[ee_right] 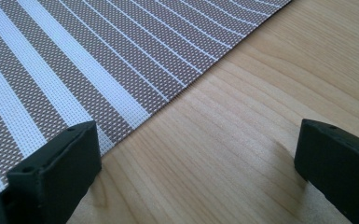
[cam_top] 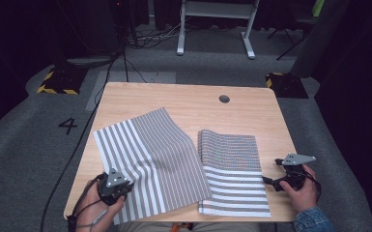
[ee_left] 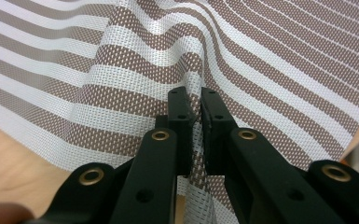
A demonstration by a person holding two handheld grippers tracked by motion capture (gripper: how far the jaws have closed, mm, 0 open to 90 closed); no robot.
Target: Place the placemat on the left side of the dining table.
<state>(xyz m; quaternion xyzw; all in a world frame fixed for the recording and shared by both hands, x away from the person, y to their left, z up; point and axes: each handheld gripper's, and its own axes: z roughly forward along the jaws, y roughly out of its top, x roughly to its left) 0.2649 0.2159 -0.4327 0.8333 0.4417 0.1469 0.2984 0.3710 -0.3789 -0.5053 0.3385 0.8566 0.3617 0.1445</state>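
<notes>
My left gripper [cam_top: 117, 186] is clamped on the left mat [cam_top: 150, 159]: jaws pinched tight on a raised fold of the weave near the table's [cam_top: 193, 99] front-left corner. That mat lies skewed across the left half, its right edge overlapping the right mat [cam_top: 232, 171], its front corner hanging past the front edge. My right gripper [cam_top: 276, 178] is released, jaws wide, resting on bare wood just off the right mat's right edge, near the front-right corner. The right mat lies flat and square to the front edge.
</notes>
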